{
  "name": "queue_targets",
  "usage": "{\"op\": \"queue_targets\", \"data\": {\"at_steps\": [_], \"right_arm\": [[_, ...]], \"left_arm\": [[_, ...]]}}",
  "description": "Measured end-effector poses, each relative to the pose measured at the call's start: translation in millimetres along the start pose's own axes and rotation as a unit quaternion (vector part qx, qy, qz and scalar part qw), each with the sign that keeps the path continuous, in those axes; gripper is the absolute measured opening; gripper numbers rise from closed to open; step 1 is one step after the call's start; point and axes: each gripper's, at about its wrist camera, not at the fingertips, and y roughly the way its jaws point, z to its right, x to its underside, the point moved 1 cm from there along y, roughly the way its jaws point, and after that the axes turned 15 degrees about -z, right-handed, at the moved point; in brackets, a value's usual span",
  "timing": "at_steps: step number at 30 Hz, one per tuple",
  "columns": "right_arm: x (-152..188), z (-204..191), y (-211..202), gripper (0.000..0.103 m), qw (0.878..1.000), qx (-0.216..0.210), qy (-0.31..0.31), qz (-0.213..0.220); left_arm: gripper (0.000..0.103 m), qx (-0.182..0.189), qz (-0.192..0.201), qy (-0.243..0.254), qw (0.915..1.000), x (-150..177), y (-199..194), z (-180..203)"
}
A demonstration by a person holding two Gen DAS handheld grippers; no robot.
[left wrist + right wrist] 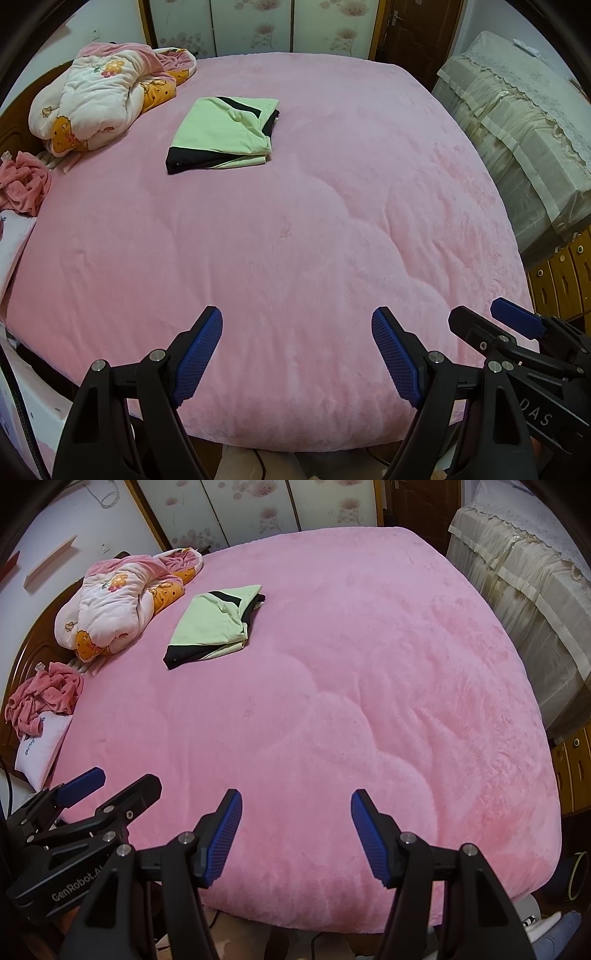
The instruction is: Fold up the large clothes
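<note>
A folded light-green garment with black trim (224, 134) lies on the far left part of the pink plush bed cover (295, 240). At the near edge, both the left tool (297, 354) and right tool (296, 836) hover released, spread wide, grasping nothing. Their black bodies read "GenRobot.AI" and "DAS".

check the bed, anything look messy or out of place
The green garment lies neatly folded on the bed. Near the headboard, though, a quilt is bunched in a heap and a pink cloth lies crumpled beside it. Nothing looks spilled or damaged.
</note>
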Motion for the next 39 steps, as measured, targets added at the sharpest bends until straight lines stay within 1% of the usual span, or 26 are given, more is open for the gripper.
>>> {"op": "queue_targets", "data": {"at_steps": [21, 39], "right_arm": [[-4, 0, 16, 0.062, 1.0, -0.003, -0.003, -0.022], [-8, 1, 21, 0.062, 1.0, -0.005, -0.003, -0.029]], "left_arm": [[0.081, -0.002, -0.021, -0.006, 0.9998, -3, 16, -2], [0.081, -0.005, -0.023, -0.007, 0.9997, -4, 18, -1]]}}
